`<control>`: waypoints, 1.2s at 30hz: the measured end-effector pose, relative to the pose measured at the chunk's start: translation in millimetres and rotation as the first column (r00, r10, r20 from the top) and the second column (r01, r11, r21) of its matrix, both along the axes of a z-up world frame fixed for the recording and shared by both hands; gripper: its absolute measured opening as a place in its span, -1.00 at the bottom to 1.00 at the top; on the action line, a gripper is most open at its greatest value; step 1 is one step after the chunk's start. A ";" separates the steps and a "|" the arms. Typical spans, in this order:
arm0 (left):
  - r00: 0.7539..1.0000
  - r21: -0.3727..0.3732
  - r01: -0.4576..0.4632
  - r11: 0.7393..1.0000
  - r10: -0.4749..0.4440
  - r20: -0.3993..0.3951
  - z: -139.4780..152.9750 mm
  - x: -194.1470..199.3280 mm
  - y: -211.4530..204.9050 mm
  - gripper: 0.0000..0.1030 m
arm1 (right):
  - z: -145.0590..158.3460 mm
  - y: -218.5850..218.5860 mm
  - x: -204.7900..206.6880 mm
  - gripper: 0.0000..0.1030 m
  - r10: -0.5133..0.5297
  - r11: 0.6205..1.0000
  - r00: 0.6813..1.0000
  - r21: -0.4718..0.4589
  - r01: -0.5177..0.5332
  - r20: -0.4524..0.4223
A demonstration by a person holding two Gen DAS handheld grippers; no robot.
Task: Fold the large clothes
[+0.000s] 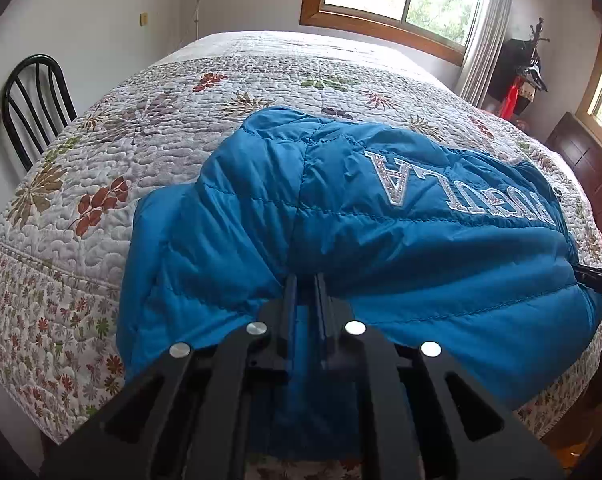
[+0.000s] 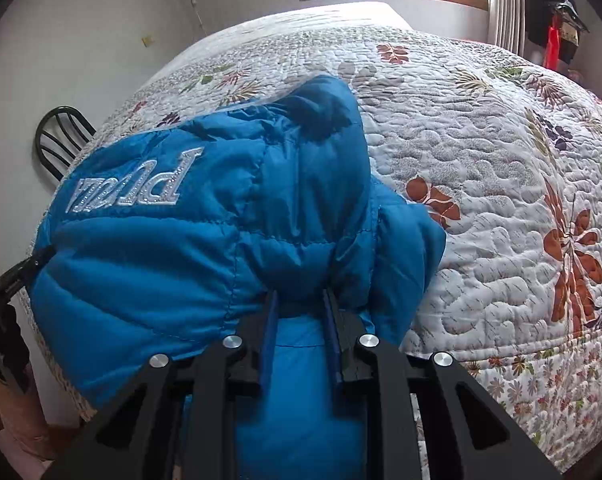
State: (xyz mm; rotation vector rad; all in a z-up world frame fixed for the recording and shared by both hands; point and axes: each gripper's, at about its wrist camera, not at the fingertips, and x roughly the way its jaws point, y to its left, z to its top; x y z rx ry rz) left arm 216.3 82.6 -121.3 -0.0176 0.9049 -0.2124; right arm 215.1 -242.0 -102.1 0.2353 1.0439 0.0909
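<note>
both my grippers, left gripper (image 1: pixel 304 280) and right gripper (image 2: pixel 301 296), tilt downward, each clenched on blue jacket (image 1: pixel 381 232) above quilted bed (image 1: pixel 121 152); chair (image 1: pixel 33 100) beside it.

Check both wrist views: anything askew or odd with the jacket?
Nothing damaged. The blue jacket lies bunched and puffed on the quilt, not flat, its lettering upside down to the cameras. The left gripper and right gripper each pinch a fold at its near edge.

Bright blue quilted jacket (image 1: pixel 381 240) with silver lettering; white bedspread (image 1: pixel 173 92) patterned with rust, green and grey leaves.
</note>
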 end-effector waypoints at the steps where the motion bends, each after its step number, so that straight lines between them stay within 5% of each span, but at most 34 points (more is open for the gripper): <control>1: 1.000 -0.003 -0.001 1.000 0.001 -0.005 1.0 0.4 0.7 -0.82 | 2.6 0.5 -0.8 -0.60 0.003 1.000 1.000 -0.008 -0.003 0.002; 6: 1.000 -0.059 -0.023 0.998 0.022 -0.019 17.3 -19.0 14.4 -0.61 | 33.6 -5.3 -29.3 -0.53 -0.010 1.000 0.998 -0.011 0.011 0.055; 8: 0.997 -0.036 -0.076 0.996 0.077 0.008 26.7 -37.3 23.1 -0.02 | 43.0 -8.3 -45.3 -0.52 -0.027 0.999 0.998 -0.027 0.028 0.057; 11: 0.992 -0.031 -0.124 0.992 0.125 0.030 32.5 -65.0 36.9 0.03 | 46.6 -13.2 -66.4 -0.46 -0.020 1.000 0.999 -0.014 0.020 0.041; 16: 0.985 -0.148 -0.170 0.974 0.162 -0.065 16.6 -87.7 59.5 0.11 | 37.1 -18.5 -82.6 -0.39 -0.014 1.000 1.000 0.025 0.014 0.004; 24: 0.974 -0.299 -0.204 0.932 0.162 -0.159 -9.5 -76.6 55.0 0.18 | 15.2 -27.3 -82.2 -0.41 -0.012 0.995 0.999 0.094 0.015 -0.040; 30: 0.960 -0.406 -0.258 0.877 0.183 -0.214 -22.7 -56.5 61.5 0.32 | -0.8 -25.8 -79.6 -0.41 -0.006 0.994 0.998 0.110 0.013 -0.067; 36: 0.935 -0.565 -0.329 0.757 0.177 -0.308 -41.9 -61.9 81.6 0.29 | -2.0 -26.8 -79.8 -0.41 -0.003 0.993 0.998 0.114 0.010 -0.065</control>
